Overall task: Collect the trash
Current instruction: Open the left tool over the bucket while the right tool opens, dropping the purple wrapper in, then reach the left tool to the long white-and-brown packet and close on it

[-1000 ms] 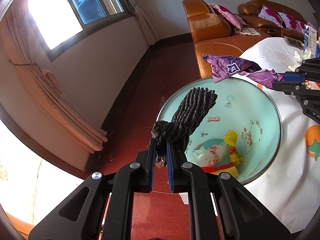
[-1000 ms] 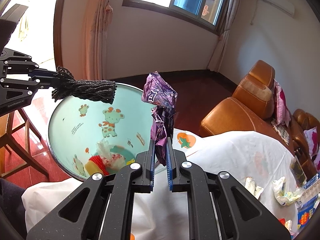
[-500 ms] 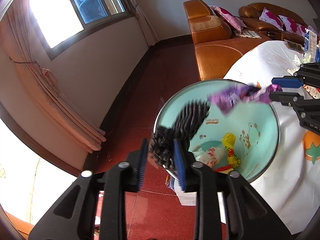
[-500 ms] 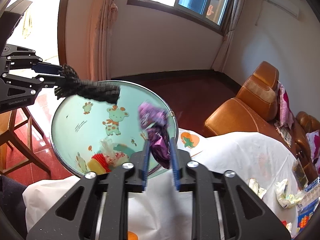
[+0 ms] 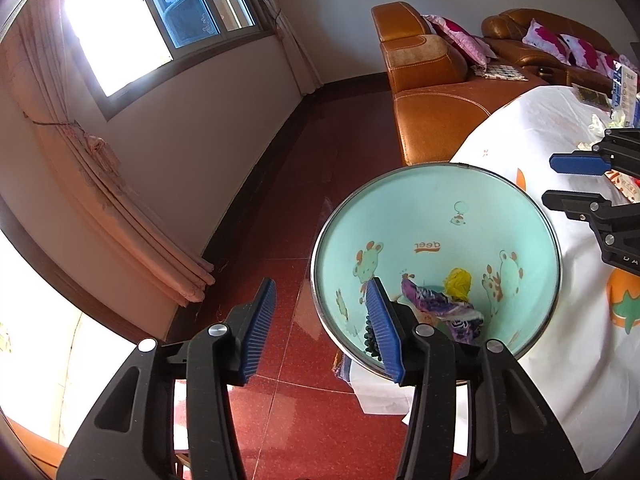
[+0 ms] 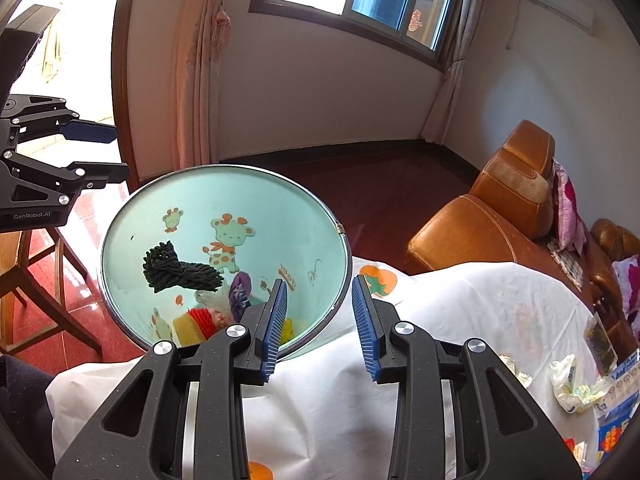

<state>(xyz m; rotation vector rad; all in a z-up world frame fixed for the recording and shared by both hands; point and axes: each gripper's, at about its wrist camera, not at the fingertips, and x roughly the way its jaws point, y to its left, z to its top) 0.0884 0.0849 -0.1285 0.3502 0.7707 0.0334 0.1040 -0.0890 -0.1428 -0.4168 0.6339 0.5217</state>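
Beside white-clothed table (image 6: pixel 500 304): mint bin (image 6: pixel 132 216), red floor (image 5: pixel 304 168), sofa (image 6: pixel 500 208) far right. Left gripper (image 5: pixel 320 320), right gripper (image 6: pixel 320 328): jaws opening, empty.

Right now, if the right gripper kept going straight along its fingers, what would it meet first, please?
Most likely the near rim of the mint-green bin, where the white tablecloth ends. The right gripper is opening with nothing between its fingers; depth is uncertain.

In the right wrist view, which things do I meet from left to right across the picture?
left gripper → black knitted bundle in the mint bin → brown sofa → crumpled wrappers on the white tablecloth.
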